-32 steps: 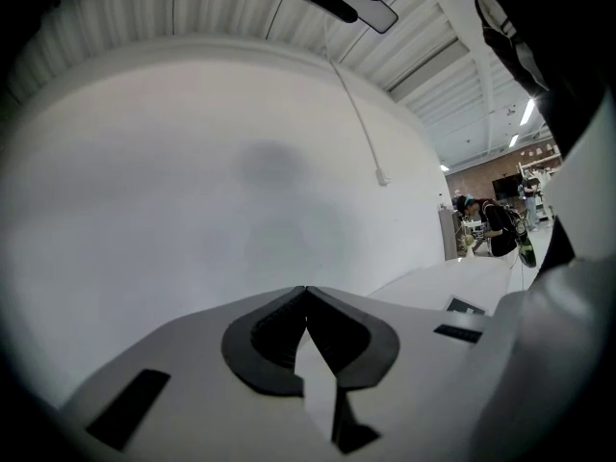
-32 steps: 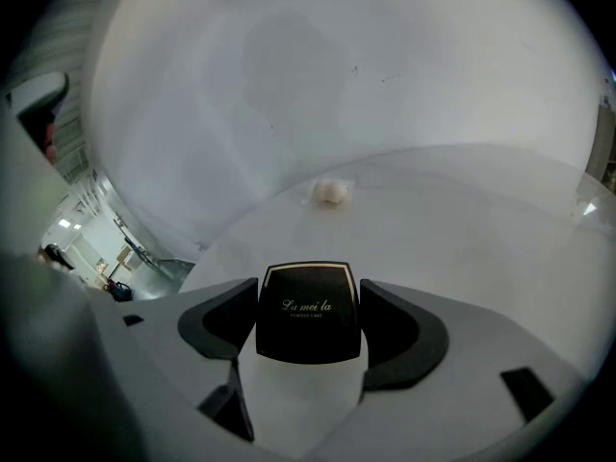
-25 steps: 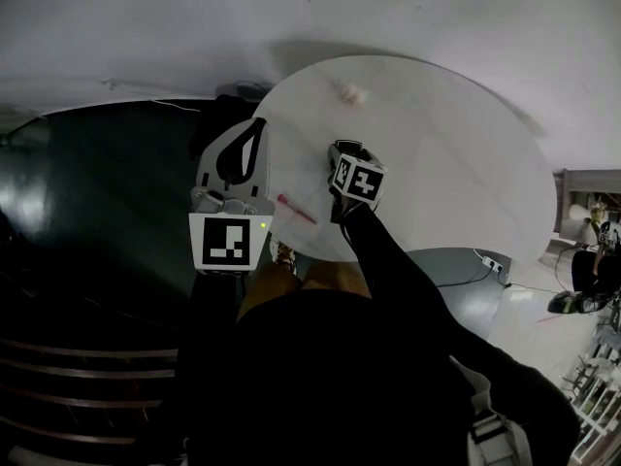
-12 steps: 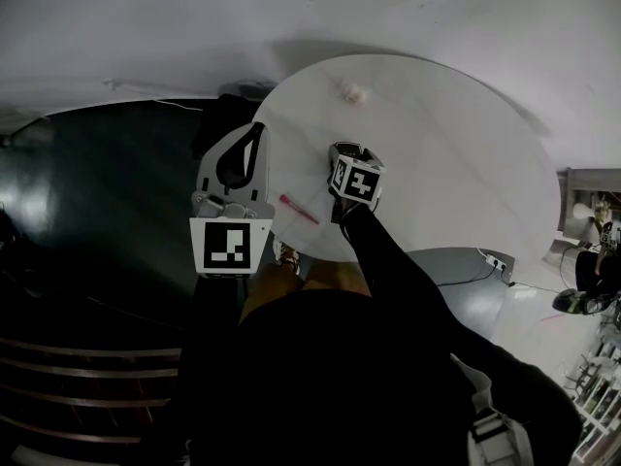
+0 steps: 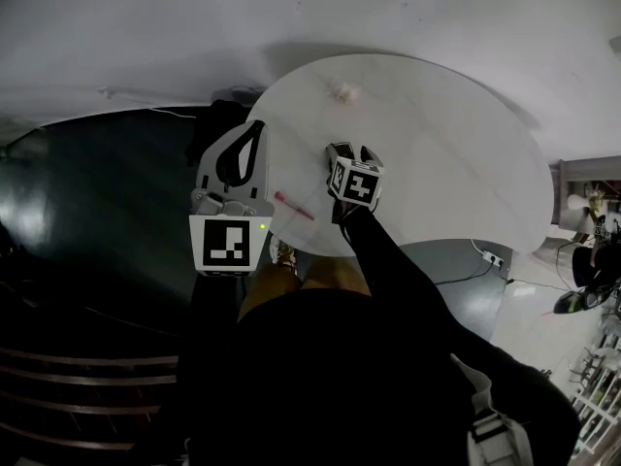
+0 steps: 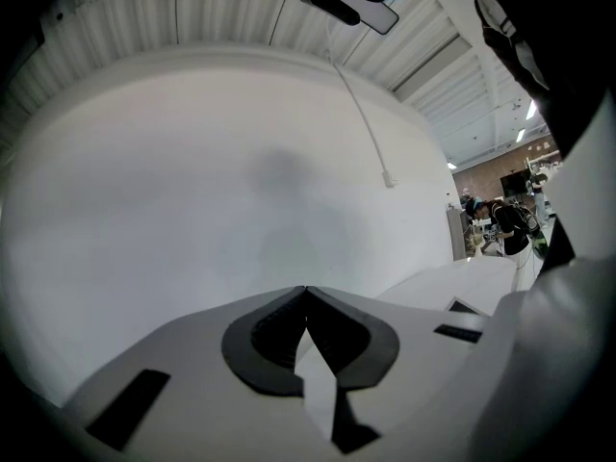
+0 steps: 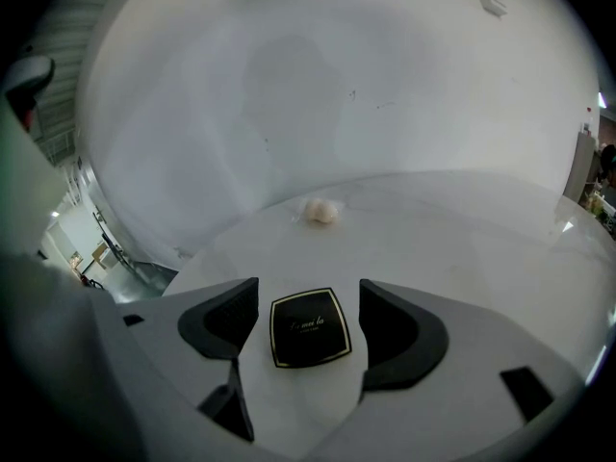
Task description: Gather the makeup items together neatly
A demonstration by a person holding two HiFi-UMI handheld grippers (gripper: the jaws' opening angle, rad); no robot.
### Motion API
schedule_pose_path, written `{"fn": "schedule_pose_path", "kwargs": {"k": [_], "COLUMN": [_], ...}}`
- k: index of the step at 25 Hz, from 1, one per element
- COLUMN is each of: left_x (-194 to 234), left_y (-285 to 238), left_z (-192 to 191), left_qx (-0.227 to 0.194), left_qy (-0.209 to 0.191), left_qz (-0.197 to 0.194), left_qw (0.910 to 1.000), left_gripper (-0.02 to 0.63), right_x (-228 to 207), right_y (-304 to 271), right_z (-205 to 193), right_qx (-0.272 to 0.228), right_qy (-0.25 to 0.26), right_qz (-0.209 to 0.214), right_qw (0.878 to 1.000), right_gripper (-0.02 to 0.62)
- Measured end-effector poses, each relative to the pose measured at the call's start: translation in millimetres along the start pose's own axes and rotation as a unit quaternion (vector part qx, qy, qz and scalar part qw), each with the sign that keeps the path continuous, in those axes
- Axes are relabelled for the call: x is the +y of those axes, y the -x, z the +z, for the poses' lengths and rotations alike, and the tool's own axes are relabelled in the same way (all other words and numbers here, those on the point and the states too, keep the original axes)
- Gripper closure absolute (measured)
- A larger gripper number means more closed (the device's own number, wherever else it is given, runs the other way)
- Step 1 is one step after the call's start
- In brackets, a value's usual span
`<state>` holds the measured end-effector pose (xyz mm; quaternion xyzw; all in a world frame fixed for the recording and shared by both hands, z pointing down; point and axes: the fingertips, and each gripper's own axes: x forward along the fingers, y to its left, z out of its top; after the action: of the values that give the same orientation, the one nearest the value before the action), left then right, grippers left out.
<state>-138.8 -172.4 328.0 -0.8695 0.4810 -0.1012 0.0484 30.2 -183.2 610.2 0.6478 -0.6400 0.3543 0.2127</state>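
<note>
Nearest the person, the left gripper hung just off the round white table's edge at about 9 o'clock in the head view. Its jaws were pressed tip to tip with nothing between them, and its own camera faced a plain white wall. Just beyond it, a slim pink stick lay flat near the table's rim at about 8 o'clock, between the two grippers and touching neither. Further in, the right gripper was low over the tabletop with its jaws spread wide. A black square compact with a gold border lay flat on the table between them, a strip of bare table showing on each side. Farthest off, a small pale puff sat alone at about 11 o'clock, well apart from the compact.
</note>
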Motion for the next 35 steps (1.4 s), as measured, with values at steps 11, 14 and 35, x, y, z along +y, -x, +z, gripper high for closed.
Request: {"fn": "schedule_pose_path", "kwargs": {"k": [11,14,35], "left_x": [-4,-2,20], "left_y": [13,15,6], "left_z": [-1,-3,-17], "left_qx": [0.005,0.005,0.016], "left_qy": [-0.007,-0.005,0.008], "left_qz": [-0.005,-0.004,0.003], "left_qw": [1.0,1.0,0.9998], "left_gripper": [0.591,0.591,0.591], "right_x": [1,1,10], "right_y": [-3,-2,-22], "right_z": [-53,-52,-25], "right_qx": [0.078,0.073,0.045], "right_qy": [0.006,-0.013,-0.057], "right_qz": [0.007,-0.005,-0.017], "right_qw": [0.997,0.997,0.997], "right_gripper": [0.262,0.264,0.293]}}
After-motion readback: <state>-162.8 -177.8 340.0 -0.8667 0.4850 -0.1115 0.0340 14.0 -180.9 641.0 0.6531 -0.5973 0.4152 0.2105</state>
